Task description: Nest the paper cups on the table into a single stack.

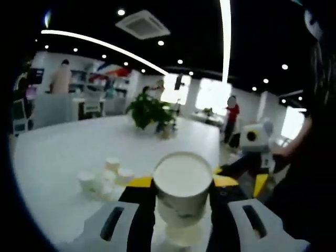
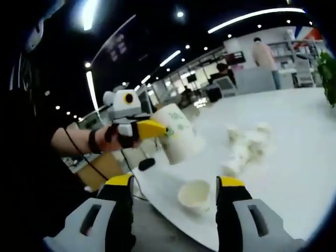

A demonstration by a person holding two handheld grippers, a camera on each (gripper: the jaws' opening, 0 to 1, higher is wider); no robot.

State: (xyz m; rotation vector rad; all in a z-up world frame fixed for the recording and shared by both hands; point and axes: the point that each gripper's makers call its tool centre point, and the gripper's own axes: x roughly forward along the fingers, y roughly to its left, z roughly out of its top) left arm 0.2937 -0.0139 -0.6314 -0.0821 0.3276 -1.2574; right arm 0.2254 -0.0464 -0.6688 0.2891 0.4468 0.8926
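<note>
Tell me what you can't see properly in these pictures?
- Held cup, left gripper view: the jaws cover its sides, so how many cups are nested is unclear.
- Cup pile, left gripper view: small and blurred, no sure count; equally blurred in the right gripper view.
- Plant, right gripper view: cut off by the edge.
- Loose cup, right gripper view: its base is hidden behind its rim.

Legible text, labels, brands, numbers, signs: none. The held paper cup [image 2: 177, 134] carries a faint greenish print on its wall, too blurred to read. Displays on the far shelving behind the white table [image 1: 63, 152] show coloured patches only; no lettering can be made out.
</note>
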